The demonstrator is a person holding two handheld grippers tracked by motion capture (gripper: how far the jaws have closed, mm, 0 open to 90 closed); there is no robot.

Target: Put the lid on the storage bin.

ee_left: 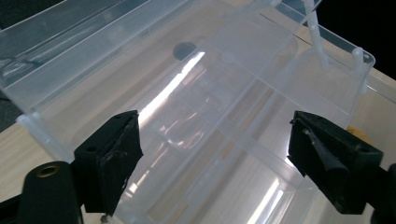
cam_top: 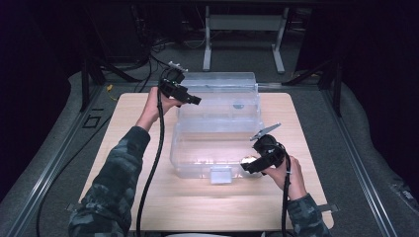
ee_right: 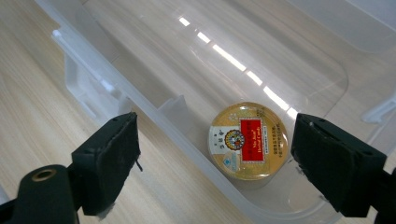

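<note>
A clear plastic box (cam_top: 217, 123) stands open in the middle of the wooden table, its lid (cam_top: 222, 81) tipped up at the back. A round gold tin (ee_right: 247, 140) with a red label lies flat inside the box's front right corner (cam_top: 247, 159). My right gripper (cam_top: 247, 168) hovers over that corner and stands open (ee_right: 215, 154); the tin lies below, between the jaws in the picture, and neither pad touches it. My left gripper (cam_top: 195, 100) is held above the box's back left. It is open (ee_left: 212, 140), with nothing between its fingers and the box (ee_left: 140, 70) beneath.
The box's front wall (ee_right: 154, 126) carries a clear latch (cam_top: 221, 174). Bare table (cam_top: 148, 197) lies in front of the box and to its left. Black cables trail from both grippers toward the near edge. A metal stand (cam_top: 242, 29) and dark floor lie beyond the table.
</note>
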